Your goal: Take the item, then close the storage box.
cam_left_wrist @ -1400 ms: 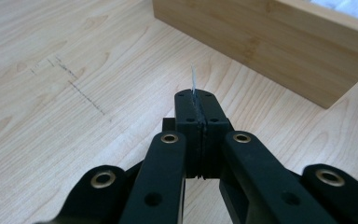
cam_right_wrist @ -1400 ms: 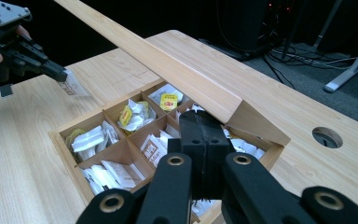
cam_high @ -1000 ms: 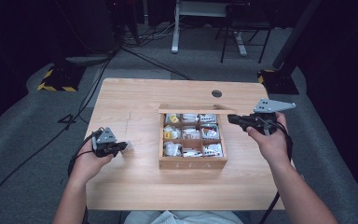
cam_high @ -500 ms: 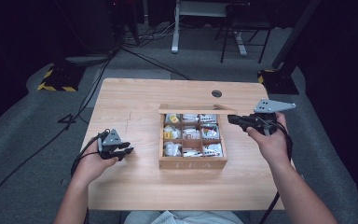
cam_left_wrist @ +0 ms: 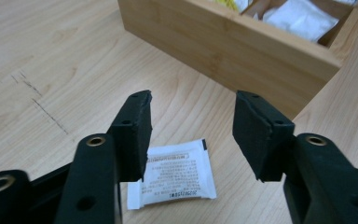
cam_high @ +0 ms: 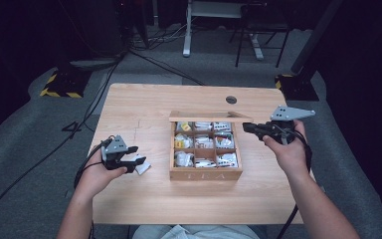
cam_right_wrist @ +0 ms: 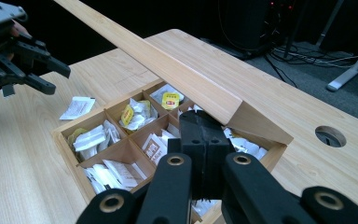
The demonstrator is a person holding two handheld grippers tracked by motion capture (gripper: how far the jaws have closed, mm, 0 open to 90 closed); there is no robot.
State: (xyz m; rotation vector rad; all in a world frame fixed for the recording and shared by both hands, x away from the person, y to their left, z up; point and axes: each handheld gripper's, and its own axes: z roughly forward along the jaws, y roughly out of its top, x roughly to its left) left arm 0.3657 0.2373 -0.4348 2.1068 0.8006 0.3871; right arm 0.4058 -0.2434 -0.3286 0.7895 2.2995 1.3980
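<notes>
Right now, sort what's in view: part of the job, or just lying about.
Part of the job:
- tea box
- its lid
- sachet on the table
- left gripper, open over the sachet
- right gripper, shut

Lying about:
- table hole
- floor cables

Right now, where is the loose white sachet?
The sachet lies flat on the table, just left of the tea box in the high view, under the open left gripper.
</notes>
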